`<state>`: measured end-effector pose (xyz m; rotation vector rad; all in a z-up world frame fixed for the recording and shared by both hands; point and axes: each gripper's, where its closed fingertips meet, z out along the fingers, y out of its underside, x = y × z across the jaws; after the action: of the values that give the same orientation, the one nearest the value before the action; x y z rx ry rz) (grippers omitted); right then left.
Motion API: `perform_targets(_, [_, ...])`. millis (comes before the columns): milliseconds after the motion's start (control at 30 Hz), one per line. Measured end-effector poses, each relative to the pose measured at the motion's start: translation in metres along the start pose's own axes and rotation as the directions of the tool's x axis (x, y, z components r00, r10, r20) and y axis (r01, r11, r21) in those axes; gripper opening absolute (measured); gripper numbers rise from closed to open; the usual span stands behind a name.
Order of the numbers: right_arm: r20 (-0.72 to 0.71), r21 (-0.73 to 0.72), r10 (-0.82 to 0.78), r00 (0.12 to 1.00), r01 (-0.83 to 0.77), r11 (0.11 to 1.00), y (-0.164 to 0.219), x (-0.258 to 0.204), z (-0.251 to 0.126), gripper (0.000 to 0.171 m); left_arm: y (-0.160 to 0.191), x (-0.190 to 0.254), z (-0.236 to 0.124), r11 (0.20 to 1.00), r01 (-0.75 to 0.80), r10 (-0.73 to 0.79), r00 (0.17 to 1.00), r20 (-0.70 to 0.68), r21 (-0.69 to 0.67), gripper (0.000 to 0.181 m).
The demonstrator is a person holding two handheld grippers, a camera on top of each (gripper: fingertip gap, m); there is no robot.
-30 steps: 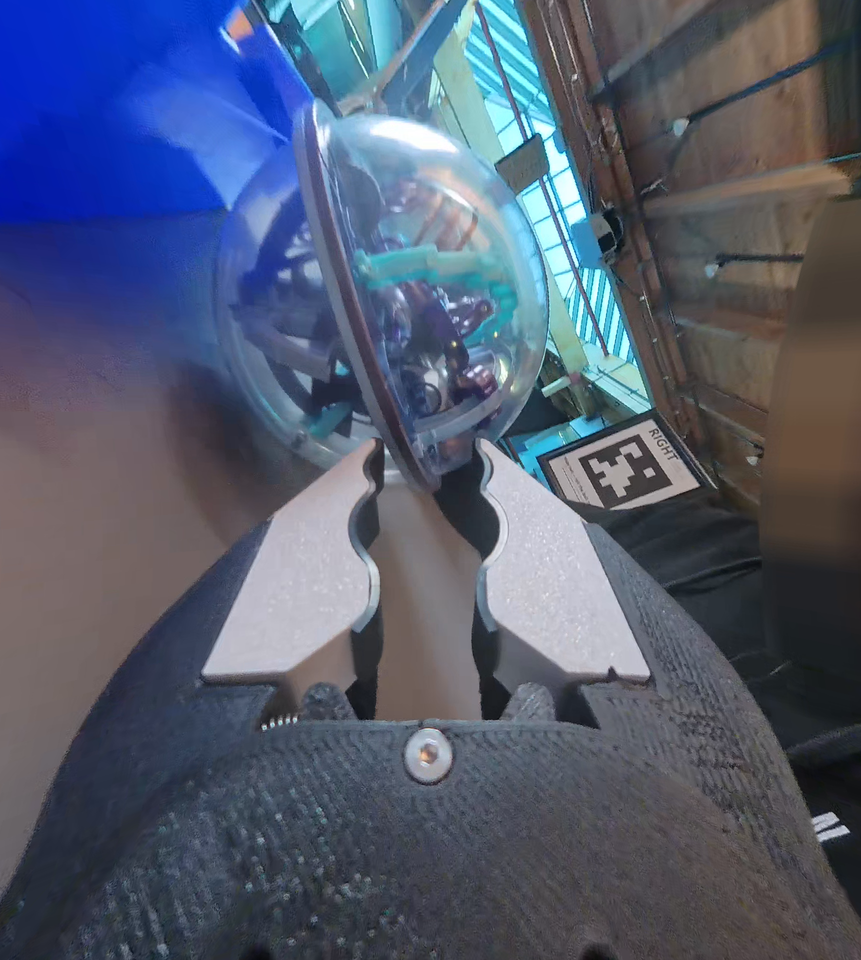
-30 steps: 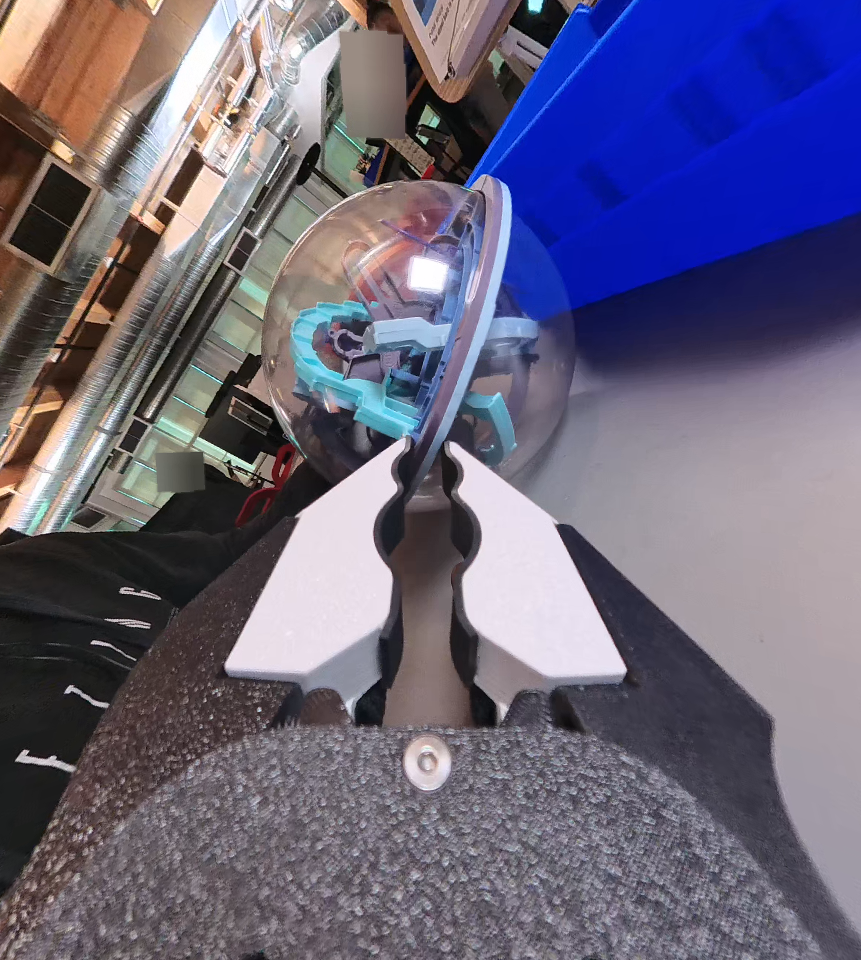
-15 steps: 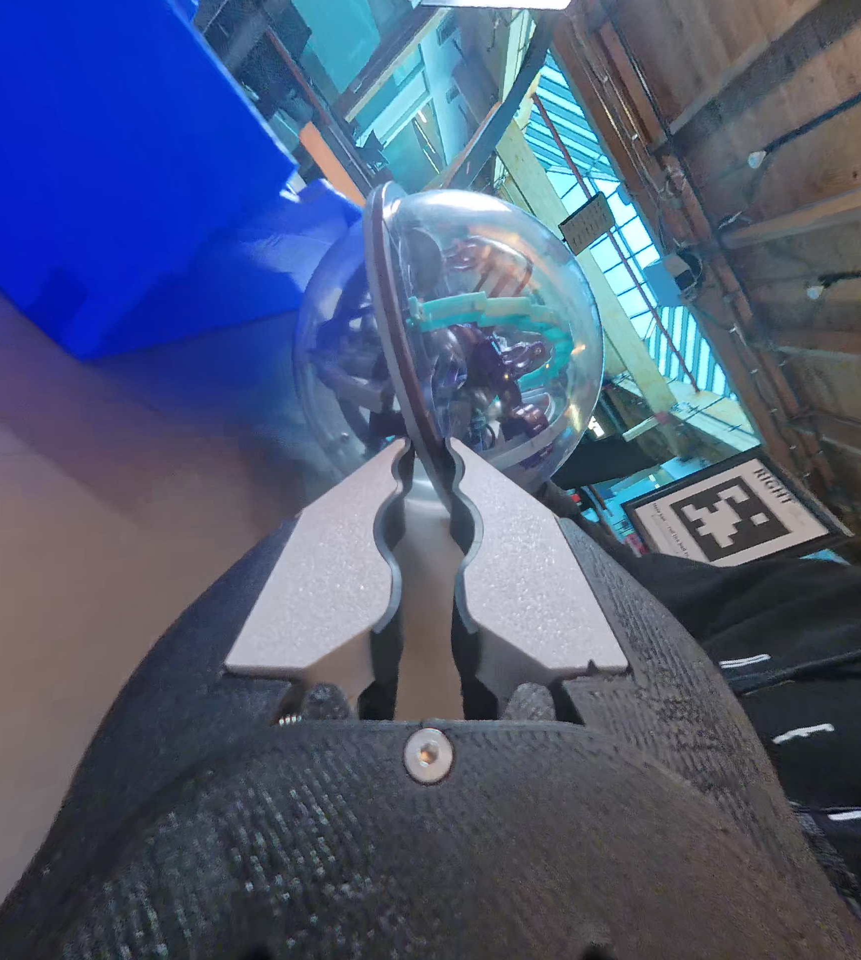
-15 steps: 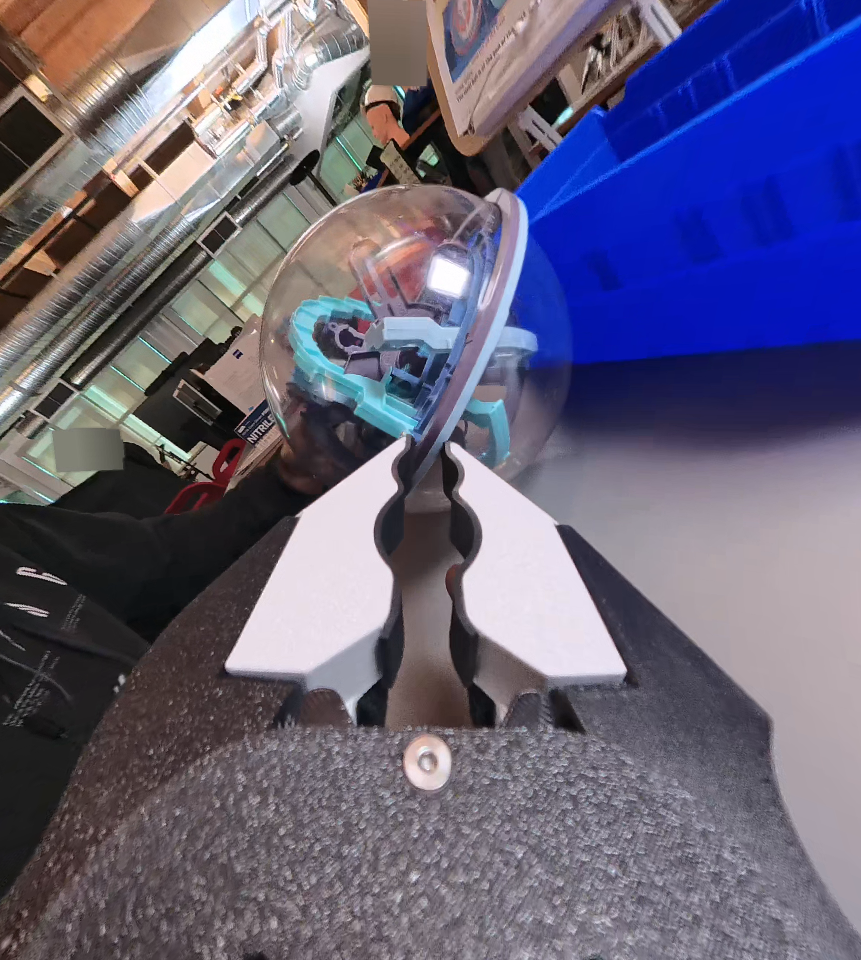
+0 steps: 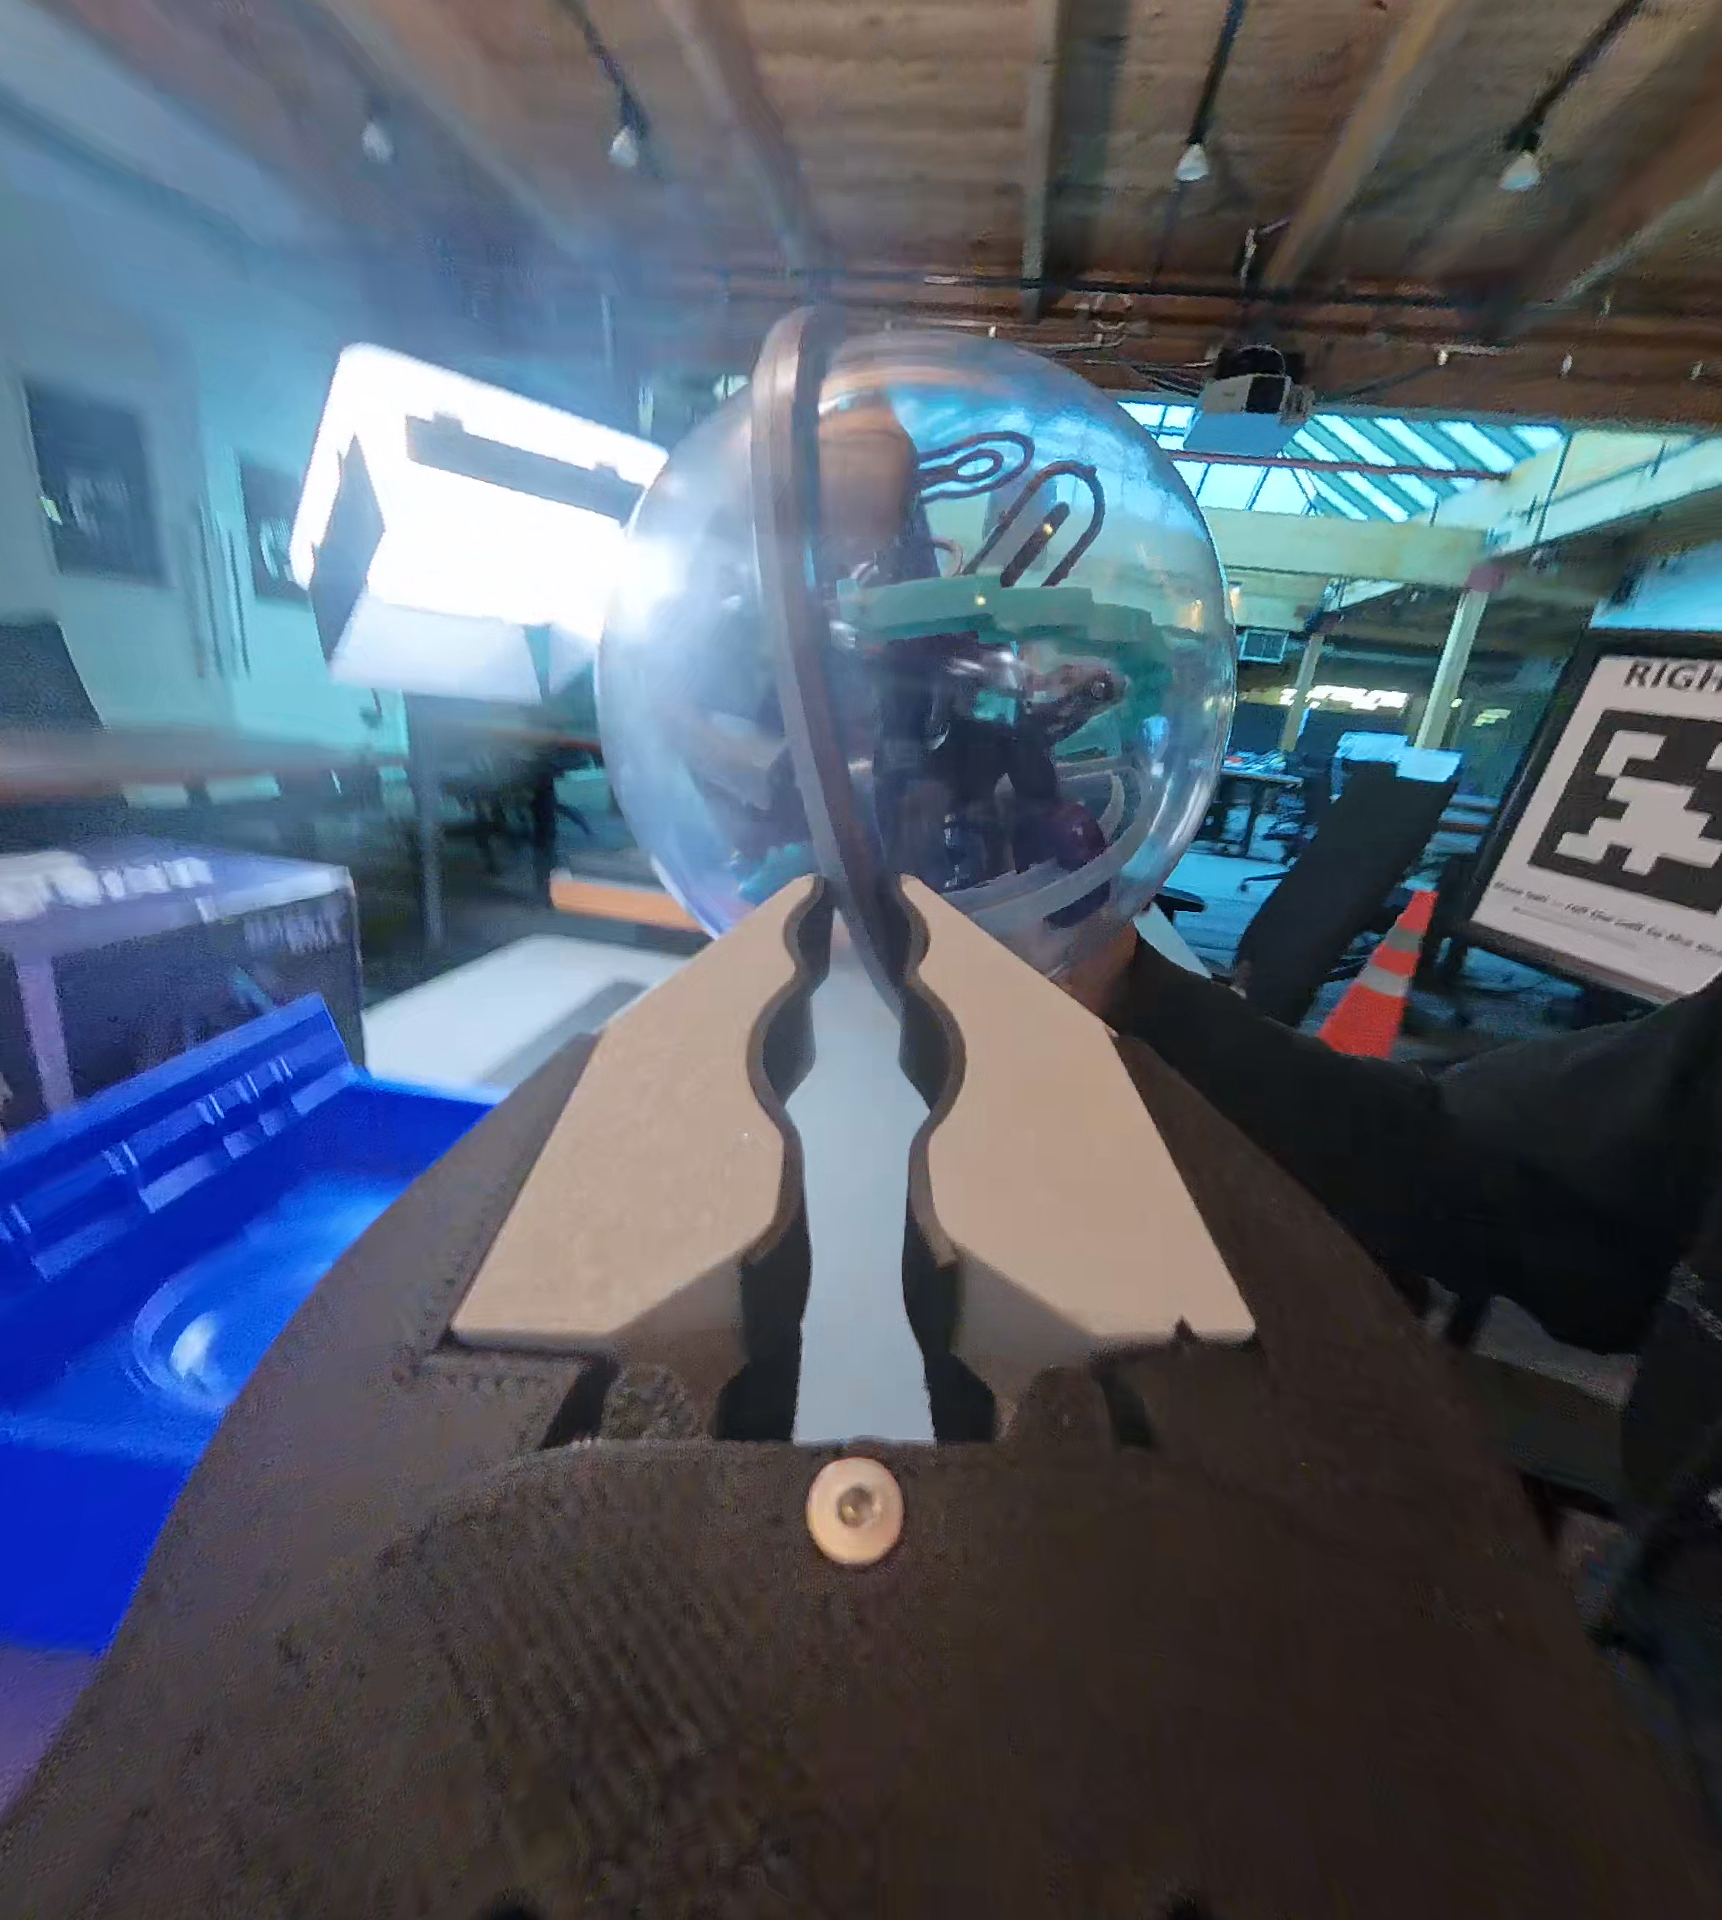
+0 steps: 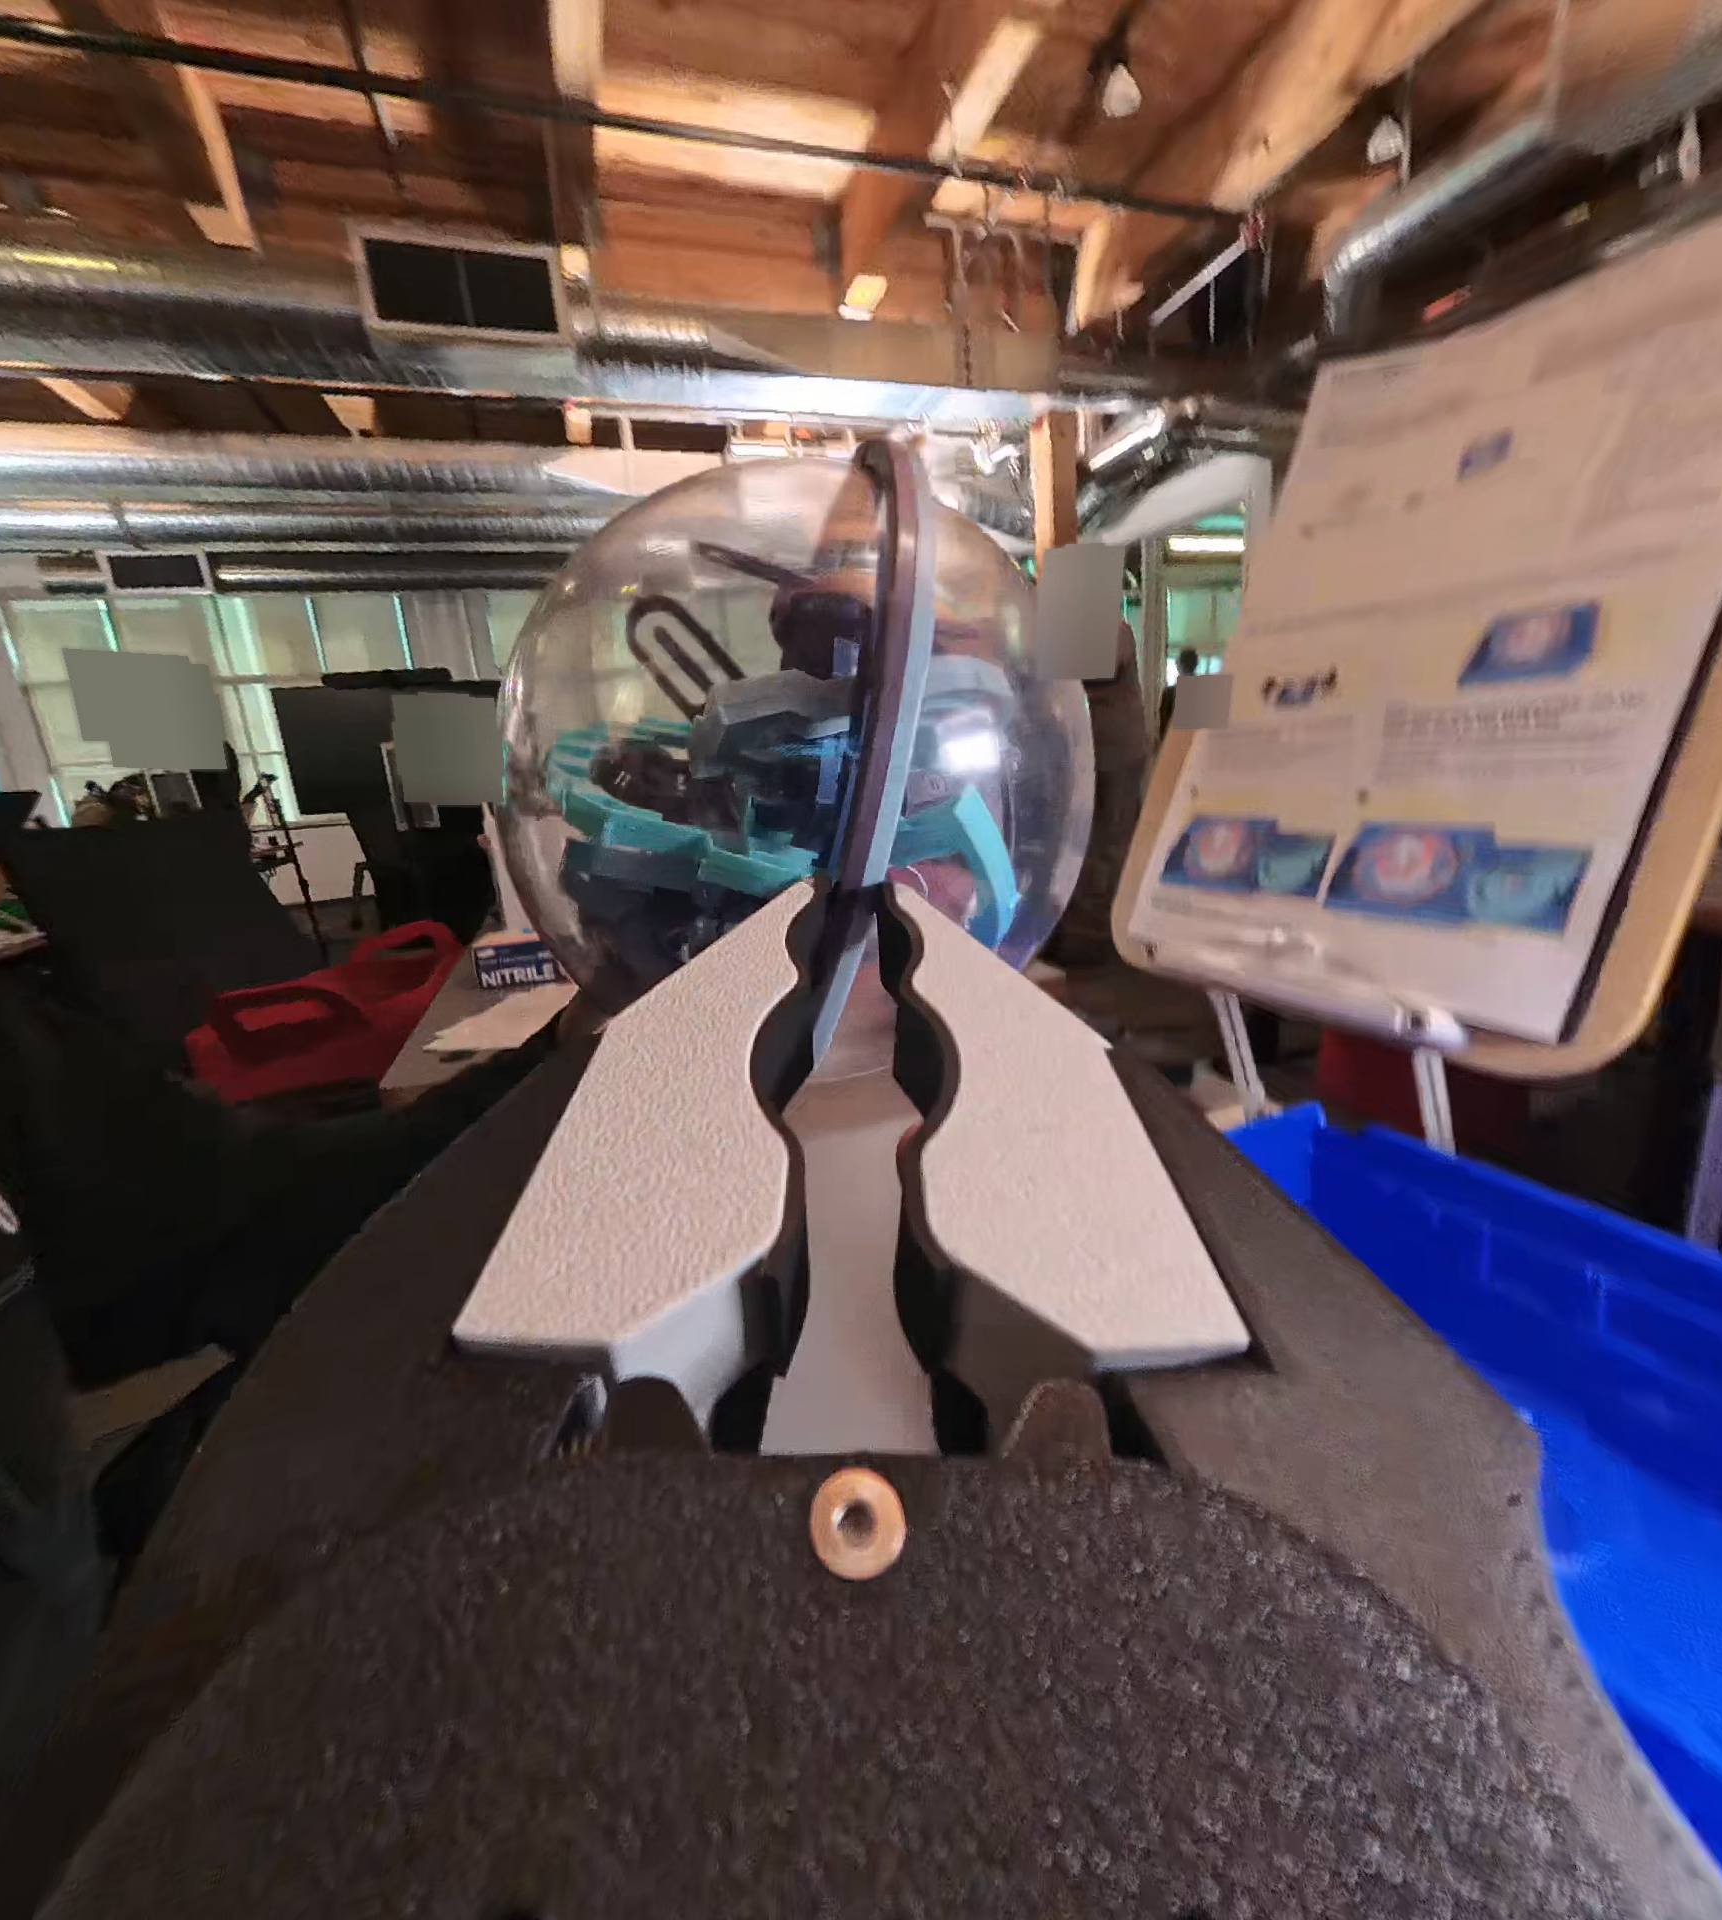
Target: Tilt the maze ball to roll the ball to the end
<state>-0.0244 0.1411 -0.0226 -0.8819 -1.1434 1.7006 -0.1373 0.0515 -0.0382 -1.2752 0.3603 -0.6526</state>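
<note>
The maze ball (image 5: 982,665) is a clear plastic sphere with teal, grey and purple tracks inside and a dark rim around its middle. My left gripper (image 5: 859,902) is shut on that rim from one side. The ball also shows in the right wrist view (image 6: 732,748), where my right gripper (image 6: 849,899) is shut on the rim from the opposite side. Both grippers hold the ball up in the air, level with the room behind it. I cannot pick out the small ball inside the maze.
A blue plastic bin (image 5: 109,1226) sits low on the left, and shows low on the right in the right wrist view (image 6: 1563,1351). A board with printed sheets (image 6: 1459,707) stands on a stand. A black sleeve (image 5: 1459,1122) and a tag board (image 5: 1667,810) are on the right.
Both grippers have rotated with the ball, swinging from a steep sideways tilt over the table to level and upright. The grey table top has dropped out of view. Both grips have held.
</note>
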Motion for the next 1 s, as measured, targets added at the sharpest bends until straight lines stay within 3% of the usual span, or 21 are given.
perform_targets(133, [0.049, 0.086, -0.113, 0.992, 0.108, 0.990, -0.056, -0.020, 0.020, 0.006, -0.047, 0.023, 0.005, 0.980, -0.194, 0.195, 0.981, -0.002, 0.041, 0.009])
perform_targets(300, [0.031, 0.140, -0.241, 0.970, 0.234, 0.962, -0.092, -0.047, 0.025, 0.006, -0.048, 0.035, 0.012, 0.960, -0.278, 0.278, 0.960, -0.004, 0.025, 0.009])
perform_targets(400, [-0.012, 0.125, -0.311, 0.950, 0.310, 0.943, -0.094, -0.053, 0.020, 0.005, -0.055, 0.042, 0.012, 0.963, -0.259, 0.261, 0.965, -0.020, 0.073, 0.009])
perform_targets(567, [-0.026, 0.163, -0.347, 0.938, 0.346, 0.924, -0.096, -0.059, 0.018, 0.005, -0.069, 0.057, 0.009, 0.927, -0.364, 0.364, 0.931, 0.021, 0.088, 0.008])
perform_targets(800, [-0.046, 0.247, -0.445, 0.894, 0.442, 0.862, -0.093, -0.069, 0.023, 0.002, -0.089, 0.084, -0.005, 0.774, -0.614, 0.610, 0.789, 0.075, 0.158, 0.007])
perform_targets(900, [-0.033, 0.283, -0.433, 0.901, 0.424, 0.860, -0.090, -0.068, 0.023, 0.000, -0.091, 0.090, -0.006, 0.761, -0.613, 0.616, 0.785, 0.059, 0.212, 0.007])
perform_targets(1000, [-0.055, 0.239, -0.445, 0.894, 0.445, 0.863, -0.085, -0.060, 0.025, 0.000, -0.087, 0.075, -0.006, 0.785, -0.599, 0.594, 0.800, 0.084, 0.156, 0.007])
